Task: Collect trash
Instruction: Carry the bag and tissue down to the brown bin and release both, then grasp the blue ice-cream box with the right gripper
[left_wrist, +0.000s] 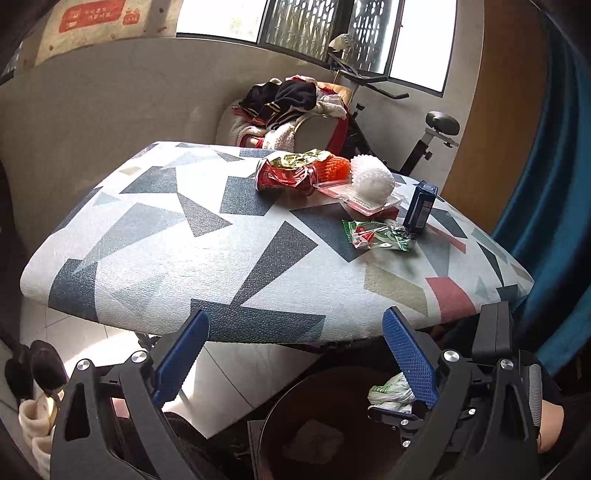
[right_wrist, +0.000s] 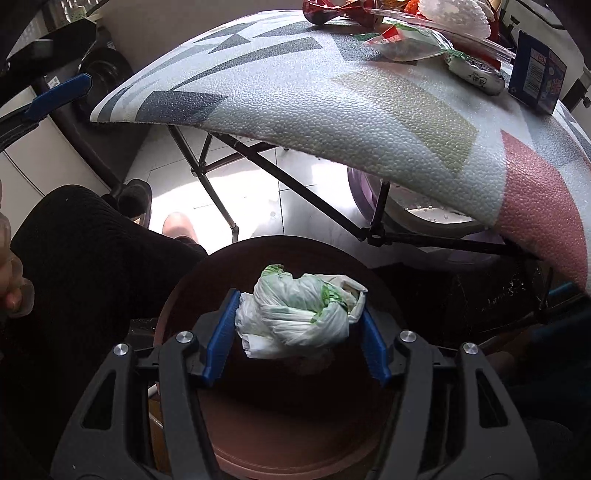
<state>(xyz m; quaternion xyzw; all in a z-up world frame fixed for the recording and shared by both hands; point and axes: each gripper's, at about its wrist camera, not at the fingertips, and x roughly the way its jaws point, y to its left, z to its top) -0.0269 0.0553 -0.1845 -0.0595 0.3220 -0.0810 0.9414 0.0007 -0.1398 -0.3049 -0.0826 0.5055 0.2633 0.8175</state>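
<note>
My right gripper (right_wrist: 299, 317) is shut on a crumpled white-and-green plastic bag (right_wrist: 299, 314) and holds it over the round brown bin (right_wrist: 369, 266) beside the table. The bag also shows in the left wrist view (left_wrist: 389, 395), above the bin (left_wrist: 291, 398). My left gripper (left_wrist: 295, 350) is open and empty, low at the table's near edge. On the table lie a crushed red can (left_wrist: 286, 177), a green wrapper (left_wrist: 376, 234), a clear plastic tray (left_wrist: 362, 195), a white spiky ball (left_wrist: 371, 181) and a blue carton (left_wrist: 419, 208).
The patterned foam-topped table (left_wrist: 184, 240) stands on thin black folding legs (right_wrist: 218, 195). A chair piled with clothes (left_wrist: 291, 107) and an exercise bike (left_wrist: 424, 140) stand behind it. A blue curtain (left_wrist: 546, 184) hangs at the right. My leg (right_wrist: 85, 251) is left of the bin.
</note>
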